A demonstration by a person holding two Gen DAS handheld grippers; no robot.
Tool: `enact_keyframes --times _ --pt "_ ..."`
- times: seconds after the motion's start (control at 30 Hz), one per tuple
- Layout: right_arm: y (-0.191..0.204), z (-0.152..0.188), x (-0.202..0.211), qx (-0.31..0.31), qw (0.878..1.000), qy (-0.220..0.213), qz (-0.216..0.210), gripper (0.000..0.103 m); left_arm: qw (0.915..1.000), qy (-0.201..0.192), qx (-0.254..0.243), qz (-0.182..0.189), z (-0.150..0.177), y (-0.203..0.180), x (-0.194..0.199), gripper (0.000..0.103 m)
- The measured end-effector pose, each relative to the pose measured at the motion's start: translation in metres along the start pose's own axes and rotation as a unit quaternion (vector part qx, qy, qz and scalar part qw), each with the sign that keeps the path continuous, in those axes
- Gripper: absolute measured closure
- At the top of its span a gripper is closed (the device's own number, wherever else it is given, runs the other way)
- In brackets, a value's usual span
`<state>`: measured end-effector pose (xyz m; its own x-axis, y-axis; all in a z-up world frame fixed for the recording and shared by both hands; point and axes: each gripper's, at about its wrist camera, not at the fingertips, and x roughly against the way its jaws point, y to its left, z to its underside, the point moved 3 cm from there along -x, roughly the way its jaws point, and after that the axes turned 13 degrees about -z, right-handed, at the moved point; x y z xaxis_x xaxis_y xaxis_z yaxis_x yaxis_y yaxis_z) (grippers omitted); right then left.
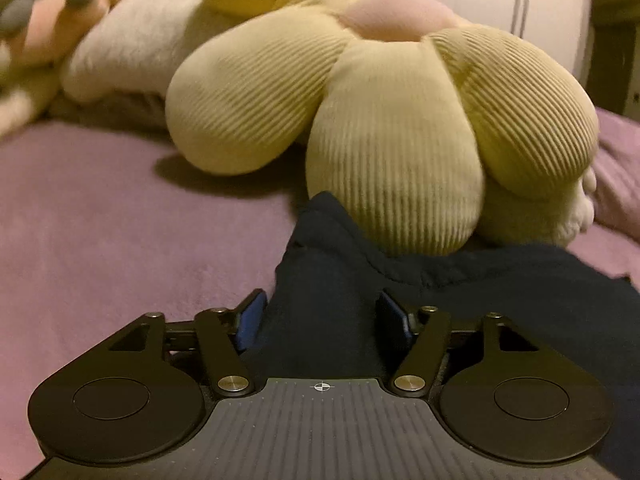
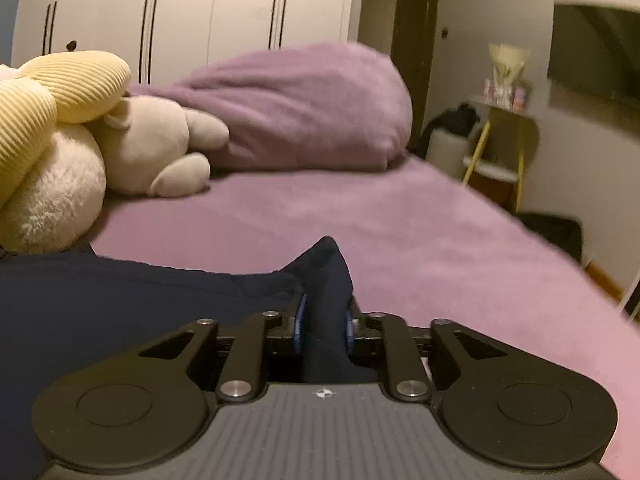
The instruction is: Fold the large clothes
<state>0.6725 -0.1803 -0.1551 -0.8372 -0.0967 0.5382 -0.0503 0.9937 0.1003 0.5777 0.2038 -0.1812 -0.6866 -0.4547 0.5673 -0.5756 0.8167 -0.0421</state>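
Left wrist view: left tool (image 1: 320, 316) released, jaws wide, dark navy garment (image 1: 340, 280) lying loose between them on purple bed (image 1: 100, 220), near flower cushion (image 1: 380, 120). Right tool (image 2: 324, 322) clenched on garment corner. Judged step: fold laid down; next, right lets go.

The left hand-held gripper (image 1: 320, 312) points forward and somewhat downward, its blue pads (image 1: 250, 322) standing well apart — dark cloth (image 1: 320, 280) lies between them, unpinched. The right hand-held gripper (image 2: 323, 320) tilts likewise, its pads (image 2: 300, 320) close together — clamping a fold of the same cloth.
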Motion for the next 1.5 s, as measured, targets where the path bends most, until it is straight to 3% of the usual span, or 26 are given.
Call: enact_keyframes --times 0.17,0.33,0.43,0.47,0.53,0.63,0.73,0.8,0.87,0.93,0.97,1.0,1.03,1.13,1.23,1.37,1.5 --pt "-0.019 0.015 -0.002 -0.062 0.998 -0.012 -0.021 0.077 0.9992 0.007 0.033 0.022 0.005 0.004 -0.004 0.025" --pt "-0.02 0.019 -0.006 -0.067 0.997 -0.021 -0.025 0.075 0.999 0.007 0.038 0.023 0.0 0.003 -0.01 0.022" --pt "-0.022 0.016 -0.001 -0.07 0.997 -0.021 -0.027 0.073 0.999 0.01 0.042 0.007 -0.005 0.006 -0.003 0.008" --pt "-0.024 0.015 0.001 -0.075 0.996 -0.023 -0.028 0.069 0.9991 0.018 0.039 -0.006 -0.007 0.007 0.001 0.007" --pt "-0.028 0.013 0.008 -0.092 0.995 -0.033 -0.027 0.044 0.9994 0.021 0.027 -0.01 -0.013 0.01 0.017 0.008" --pt "-0.036 0.002 0.022 -0.114 0.992 -0.028 -0.038 0.039 0.9989 -0.038 0.02 0.021 -0.026 0.02 0.061 0.009" --pt "-0.033 -0.012 0.059 -0.114 0.989 -0.074 -0.049 0.039 0.9949 -0.068 -0.001 0.074 -0.035 0.009 0.096 0.008" --pt "-0.016 -0.019 0.087 -0.089 0.987 -0.111 -0.073 0.039 0.9914 -0.065 -0.01 0.113 -0.034 -0.012 0.106 0.006" --pt "0.015 -0.024 0.097 -0.052 0.986 -0.115 -0.105 0.051 0.9885 -0.068 -0.042 0.129 -0.028 -0.041 0.105 0.006" --pt "0.054 -0.024 0.087 -0.009 0.985 -0.077 -0.152 0.065 0.9878 -0.069 -0.068 0.122 -0.015 -0.064 0.097 0.006" --pt "0.074 -0.021 0.077 0.009 0.983 -0.052 -0.173 0.07 0.9885 -0.051 -0.078 0.119 -0.005 -0.073 0.086 0.007" --pt "0.086 -0.018 0.069 0.019 0.983 -0.036 -0.177 0.079 0.9899 -0.035 -0.082 0.111 0.003 -0.079 0.076 0.009" --pt "0.097 -0.012 0.059 0.024 0.984 -0.017 -0.175 0.081 0.9909 -0.024 -0.086 0.101 0.012 -0.082 0.066 0.009" --pt "0.114 0.016 0.029 0.047 0.987 0.023 -0.155 0.082 0.9915 -0.018 -0.074 0.105 0.031 -0.083 0.045 0.006" --pt "0.112 0.038 0.019 0.041 0.987 0.002 -0.155 0.082 0.992 -0.018 -0.083 0.094 0.03 -0.089 0.037 0.005" --pt "0.111 0.035 0.015 0.038 0.986 0.002 -0.16 0.082 0.9932 -0.013 -0.082 0.082 0.013 -0.076 0.052 0.006" --pt "0.078 0.017 0.037 -0.009 0.986 0.0 -0.168 0.082 0.9903 -0.059 -0.121 0.035 0.002 -0.033 0.067 0.006"
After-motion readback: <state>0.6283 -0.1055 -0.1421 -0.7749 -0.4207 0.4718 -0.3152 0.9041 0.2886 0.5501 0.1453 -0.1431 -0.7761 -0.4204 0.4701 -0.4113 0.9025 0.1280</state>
